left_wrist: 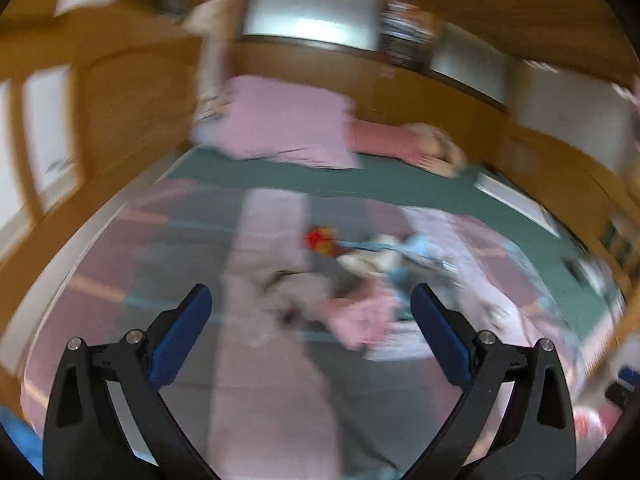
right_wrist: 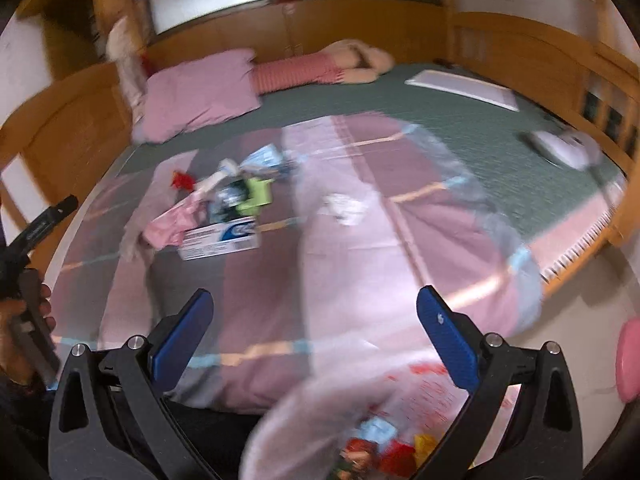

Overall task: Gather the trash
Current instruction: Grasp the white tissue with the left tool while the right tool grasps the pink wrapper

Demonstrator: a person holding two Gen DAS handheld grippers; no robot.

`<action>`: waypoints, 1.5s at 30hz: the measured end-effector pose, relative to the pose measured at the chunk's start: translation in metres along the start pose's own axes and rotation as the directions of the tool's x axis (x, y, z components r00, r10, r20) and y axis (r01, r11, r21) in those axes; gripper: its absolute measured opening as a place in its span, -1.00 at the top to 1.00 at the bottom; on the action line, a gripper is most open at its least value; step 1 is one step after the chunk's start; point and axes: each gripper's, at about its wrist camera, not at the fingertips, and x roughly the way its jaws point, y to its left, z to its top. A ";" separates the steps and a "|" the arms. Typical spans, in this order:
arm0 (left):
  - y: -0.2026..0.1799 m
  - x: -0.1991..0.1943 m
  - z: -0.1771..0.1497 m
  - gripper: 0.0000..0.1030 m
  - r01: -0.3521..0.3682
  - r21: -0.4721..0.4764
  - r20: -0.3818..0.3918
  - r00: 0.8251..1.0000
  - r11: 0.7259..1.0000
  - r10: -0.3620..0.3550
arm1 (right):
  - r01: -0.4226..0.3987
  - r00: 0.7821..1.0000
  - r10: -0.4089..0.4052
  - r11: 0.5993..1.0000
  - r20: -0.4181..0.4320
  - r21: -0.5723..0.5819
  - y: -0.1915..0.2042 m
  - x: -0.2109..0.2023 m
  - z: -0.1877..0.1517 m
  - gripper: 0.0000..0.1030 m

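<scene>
A pile of trash lies on the pink striped blanket [right_wrist: 360,264]: a white and blue box [right_wrist: 222,240], pink wrapper [right_wrist: 168,224], green wrapper [right_wrist: 256,196], red scrap [right_wrist: 182,181], pale blue packet [right_wrist: 264,158] and a crumpled white paper [right_wrist: 344,206] apart to the right. The left wrist view is blurred; the pile [left_wrist: 360,272] lies ahead of my open, empty left gripper [left_wrist: 310,300]. My right gripper [right_wrist: 314,304] is open and empty, above a translucent bag [right_wrist: 360,420] holding colourful wrappers. The left gripper also shows at the left edge of the right wrist view [right_wrist: 36,232].
A pink pillow [right_wrist: 200,92] and a striped bolster [right_wrist: 296,70] lie at the bed's head. A white tablet-like slab [right_wrist: 464,88] and a white device [right_wrist: 560,146] rest on the green sheet [right_wrist: 440,120]. Wooden bed frame [right_wrist: 520,48] surrounds it. A pink object [right_wrist: 628,360] is at right.
</scene>
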 end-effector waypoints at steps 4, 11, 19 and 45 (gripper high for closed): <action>0.044 0.019 0.015 -0.81 -0.174 -0.083 -0.055 0.984 0.981 0.170 | -0.050 0.998 0.046 0.994 -0.044 -0.096 0.056 0.051 0.030 -0.90; 0.100 0.033 0.006 -0.60 -0.268 -0.214 -0.201 0.953 0.939 0.227 | -0.212 0.972 0.185 0.957 -0.145 -0.198 0.183 0.150 0.079 -0.47; 0.118 0.049 0.003 -0.66 -0.233 -0.304 -0.237 0.958 0.924 0.163 | -0.024 0.974 -0.042 0.958 -0.223 -0.286 0.229 0.246 0.080 -0.47; -0.029 0.197 -0.032 -0.05 0.075 0.249 -0.404 0.914 0.966 0.033 | -0.149 0.975 0.146 0.989 -0.167 -0.009 0.060 0.075 0.015 0.54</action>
